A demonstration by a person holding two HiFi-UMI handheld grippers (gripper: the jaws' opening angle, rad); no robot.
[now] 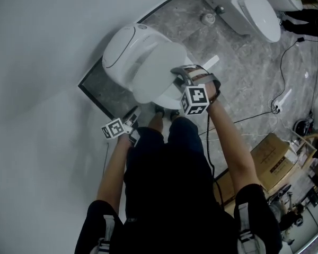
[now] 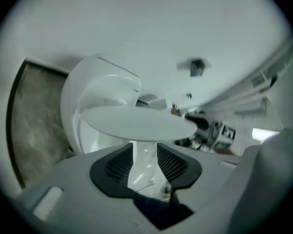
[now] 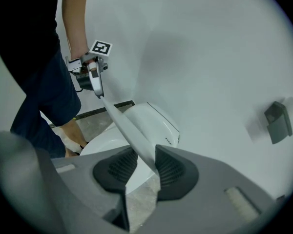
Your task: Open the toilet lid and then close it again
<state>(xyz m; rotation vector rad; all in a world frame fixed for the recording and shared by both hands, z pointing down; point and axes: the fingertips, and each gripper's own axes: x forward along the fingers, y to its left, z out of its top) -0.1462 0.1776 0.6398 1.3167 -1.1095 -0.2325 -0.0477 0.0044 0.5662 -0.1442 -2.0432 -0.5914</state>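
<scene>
A plain white wall (image 1: 37,62) fills the left side, and the toilet (image 1: 122,46) backs almost onto it, so there is little room there. A dark border strip (image 1: 93,91) marks where the marble floor (image 1: 244,73) ends.

The left gripper (image 1: 132,115) hangs at the bowl's front left. In its own view its jaws (image 2: 145,152) stand apart with only the bowl showing through the gap. The toilet lid (image 2: 136,123) lies edge-on just ahead of and above them. Whether its tips touch the rim cannot be told.

The lid (image 1: 159,73) is partly raised over the bowl and hides most of the seat. The person's dark trousers (image 1: 164,173) cover the front of the bowl and the floor below it.

The right gripper (image 1: 179,79) is at the lid's right rim. In its own view its jaws (image 3: 146,157) are closed on the thin edge of the lid (image 3: 132,133), which runs slanting between the pads.

A small grey fitting (image 3: 278,121) on the wall is too blurred to name.

To the right the floor is open, crossed by a black cable (image 1: 282,70). A second toilet (image 1: 254,9) is cut off at the top edge, and a cardboard box (image 1: 273,160) sits near the lower right.
</scene>
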